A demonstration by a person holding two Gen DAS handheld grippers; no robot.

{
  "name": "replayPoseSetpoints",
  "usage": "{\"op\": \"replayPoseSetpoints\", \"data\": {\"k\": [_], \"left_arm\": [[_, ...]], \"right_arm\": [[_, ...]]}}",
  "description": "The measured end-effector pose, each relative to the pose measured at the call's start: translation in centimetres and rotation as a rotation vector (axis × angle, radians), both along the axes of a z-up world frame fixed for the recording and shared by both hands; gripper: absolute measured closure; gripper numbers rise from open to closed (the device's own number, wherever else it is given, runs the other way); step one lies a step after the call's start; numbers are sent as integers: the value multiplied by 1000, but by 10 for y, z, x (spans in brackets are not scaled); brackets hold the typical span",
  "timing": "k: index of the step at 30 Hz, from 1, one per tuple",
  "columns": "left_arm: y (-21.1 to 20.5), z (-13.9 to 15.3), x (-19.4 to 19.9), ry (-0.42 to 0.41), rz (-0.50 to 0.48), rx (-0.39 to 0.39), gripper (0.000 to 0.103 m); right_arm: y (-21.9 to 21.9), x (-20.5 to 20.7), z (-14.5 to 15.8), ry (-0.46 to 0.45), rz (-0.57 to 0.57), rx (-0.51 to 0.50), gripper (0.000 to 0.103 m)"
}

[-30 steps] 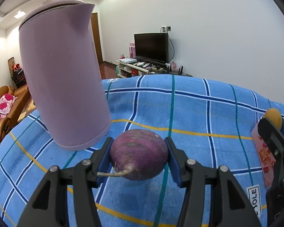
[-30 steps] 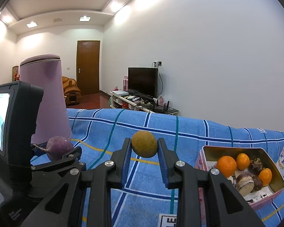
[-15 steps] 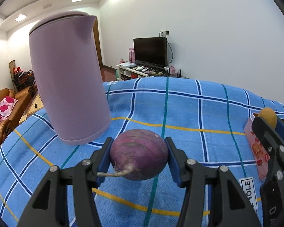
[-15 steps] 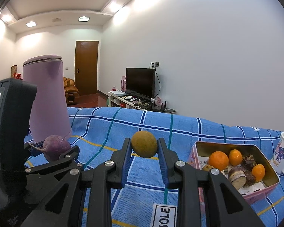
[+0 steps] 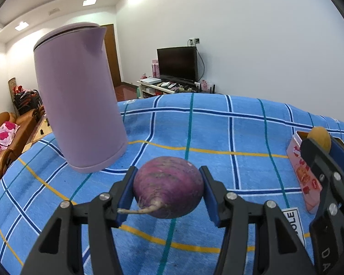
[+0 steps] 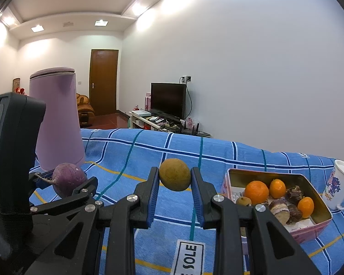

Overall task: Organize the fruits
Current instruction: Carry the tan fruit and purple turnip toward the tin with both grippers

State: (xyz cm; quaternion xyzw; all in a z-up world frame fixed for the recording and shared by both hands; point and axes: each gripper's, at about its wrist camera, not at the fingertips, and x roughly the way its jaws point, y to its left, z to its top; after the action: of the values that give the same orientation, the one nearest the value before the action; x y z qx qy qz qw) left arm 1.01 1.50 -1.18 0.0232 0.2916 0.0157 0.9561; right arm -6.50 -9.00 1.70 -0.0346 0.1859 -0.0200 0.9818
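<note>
On the table: blue checked cloth (image 6: 130, 158) across the whole top.
Kettle: lilac kettle (image 5: 78, 96) upright at the far left.
Tin: pink tin (image 6: 318, 223) at the right, with oranges (image 6: 256, 192) and dark roots inside; white mug (image 6: 339, 186) just beyond it.
Left gripper (image 5: 168, 189): part open, pads pressed on a purple turnip (image 5: 169, 184), off the cloth.
Right gripper (image 6: 174, 178): closed tight on a small brown fruit (image 6: 174, 177), left of the tin.

A tall lilac kettle (image 5: 78, 96) stands upright on the blue checked cloth (image 5: 217, 135), a white printed mug (image 6: 339, 184) is at its right edge, and a dark television (image 6: 168, 99) stands by the far wall.
</note>
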Motion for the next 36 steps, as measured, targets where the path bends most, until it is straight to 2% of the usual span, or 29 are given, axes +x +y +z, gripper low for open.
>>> {"op": "replayPoseSetpoints", "data": {"k": [10,36], "left_arm": [[-12,0,-6,5,-18,-1,47],[-66,1,-22,13,-102,4,47]], "right_arm": [[-18,-6,0,12,-14,13,73],[-71,-32,4,1,-74,-35,73]]}}
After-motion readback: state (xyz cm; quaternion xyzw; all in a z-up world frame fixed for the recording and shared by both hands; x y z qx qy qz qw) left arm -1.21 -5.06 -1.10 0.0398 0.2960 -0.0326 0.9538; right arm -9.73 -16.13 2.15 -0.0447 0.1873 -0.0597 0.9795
